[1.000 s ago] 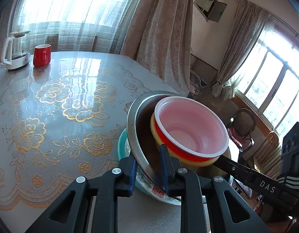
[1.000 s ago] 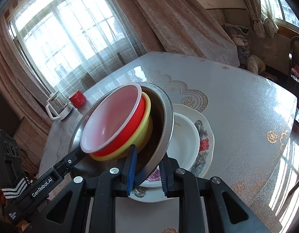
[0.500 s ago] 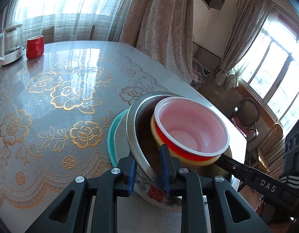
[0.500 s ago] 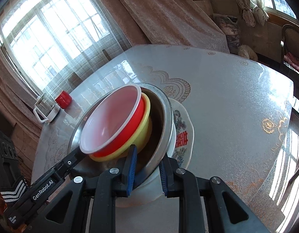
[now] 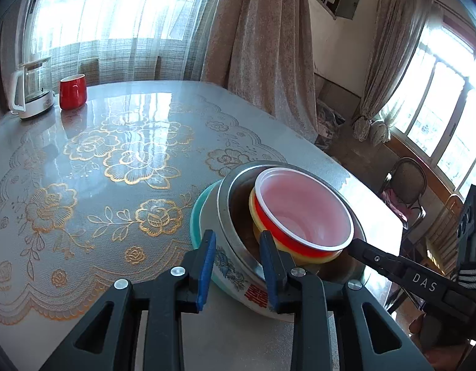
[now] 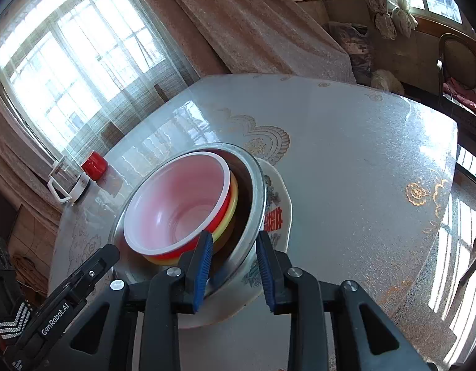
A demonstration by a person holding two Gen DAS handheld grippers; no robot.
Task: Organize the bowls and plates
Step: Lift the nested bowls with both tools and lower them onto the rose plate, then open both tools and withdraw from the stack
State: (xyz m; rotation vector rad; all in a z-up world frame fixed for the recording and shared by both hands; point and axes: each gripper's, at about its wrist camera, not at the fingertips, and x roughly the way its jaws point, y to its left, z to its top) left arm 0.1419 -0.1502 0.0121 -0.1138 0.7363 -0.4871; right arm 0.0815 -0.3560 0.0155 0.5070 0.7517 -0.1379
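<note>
A steel bowl (image 5: 228, 210) (image 6: 256, 191) holds a yellow bowl (image 5: 254, 207) (image 6: 233, 207) with a red, white-lined bowl (image 5: 303, 210) (image 6: 179, 204) nested in it. The stack rests on a flower-patterned white plate (image 5: 256, 296) (image 6: 281, 213), which lies on a teal plate (image 5: 197, 216). My left gripper (image 5: 238, 266) straddles the steel rim on its near side; its jaws are opening and the pads stand off the rim. My right gripper (image 6: 235, 266) straddles the opposite rim the same way, its jaws also opening.
A red mug (image 5: 72, 91) (image 6: 94, 164) and a glass jug on a white base (image 5: 31, 92) (image 6: 68, 182) stand at the far edge of the table (image 5: 99, 170). A chair (image 5: 408, 185) is beyond the table's right edge. Curtains hang behind.
The bowl stack came down and now lies level on the patterned plate. Both grippers' jaws, pinched on the steel rim before, have spread apart.
</note>
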